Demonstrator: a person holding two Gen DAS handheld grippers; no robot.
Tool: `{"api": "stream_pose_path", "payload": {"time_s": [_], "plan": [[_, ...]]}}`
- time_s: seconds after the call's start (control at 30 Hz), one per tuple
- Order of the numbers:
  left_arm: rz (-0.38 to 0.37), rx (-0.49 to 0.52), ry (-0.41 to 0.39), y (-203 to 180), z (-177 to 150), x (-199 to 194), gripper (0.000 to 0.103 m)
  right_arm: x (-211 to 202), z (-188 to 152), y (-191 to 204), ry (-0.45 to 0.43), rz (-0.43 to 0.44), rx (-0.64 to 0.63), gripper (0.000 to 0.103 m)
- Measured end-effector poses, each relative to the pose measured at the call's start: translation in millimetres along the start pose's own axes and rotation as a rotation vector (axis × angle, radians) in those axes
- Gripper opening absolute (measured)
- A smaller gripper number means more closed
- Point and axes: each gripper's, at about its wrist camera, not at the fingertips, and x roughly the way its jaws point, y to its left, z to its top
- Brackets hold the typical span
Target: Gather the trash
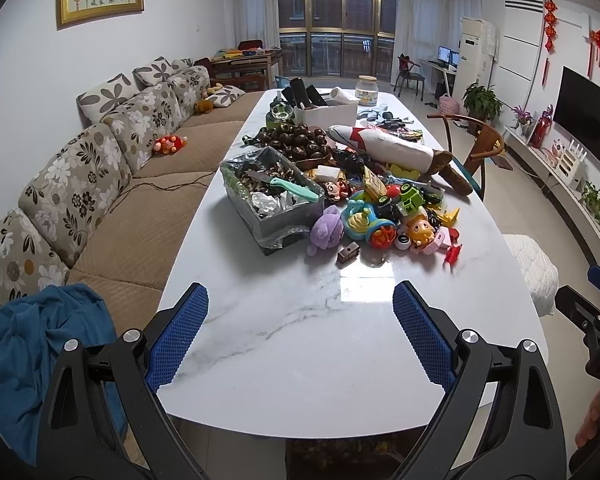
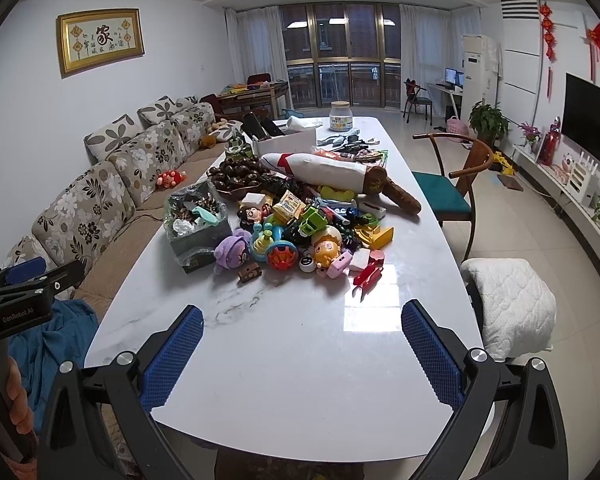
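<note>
A grey lined trash bin [image 1: 276,210] [image 2: 194,222] stands on the white marble table [image 1: 300,340] [image 2: 300,360], holding shells, crumpled paper and a teal-handled knife [image 1: 296,188]. Beside it lies a heap of toys and wrappers [image 1: 396,208] [image 2: 312,232], with a yellow wrapper [image 2: 288,206] on top. My left gripper [image 1: 300,336] is open and empty over the table's near end. My right gripper [image 2: 302,356] is open and empty, also over the near end, well short of the heap.
A tray of dark chestnuts [image 1: 300,142], a long white plush pillow [image 2: 328,172], a white box [image 1: 328,114] and a jar [image 2: 341,116] sit farther back. A sofa [image 1: 100,184] runs along the left, a wooden chair [image 2: 452,188] and white stool [image 2: 508,304] stand right.
</note>
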Motion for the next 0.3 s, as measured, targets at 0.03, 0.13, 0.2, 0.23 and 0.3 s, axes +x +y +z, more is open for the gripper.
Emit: {"api": "stream_pose_path", "payload": {"time_s": [0.03,0.13,0.2,0.23,0.3], "plan": [[0.001,0.003,0.001,-0.4,-0.4,-0.1,0.091,0.1,0.2,0.3,0.0,-0.002,0.0,0.098],[0.005,0.004,-0.002,0.5,-0.9,-0.9,0.091,0.3,0.2,-0.1,0.0,0.0,0.0,0.098],[-0.003,0.006,0.003,2.8,-0.9,-0.4,0.091,0.7,0.5,-0.3,0.001,0.003,0.0,0.098],[-0.004,0.006,0.004,3.8,-1.0,-0.2,0.091,0.7,0.4,-0.4,0.002,0.002,0.0,0.098],[-0.004,0.009,0.006,4.7,-0.7,0.5,0.091,0.6,-0.4,-0.1,0.004,0.001,0.0,0.098]]}}
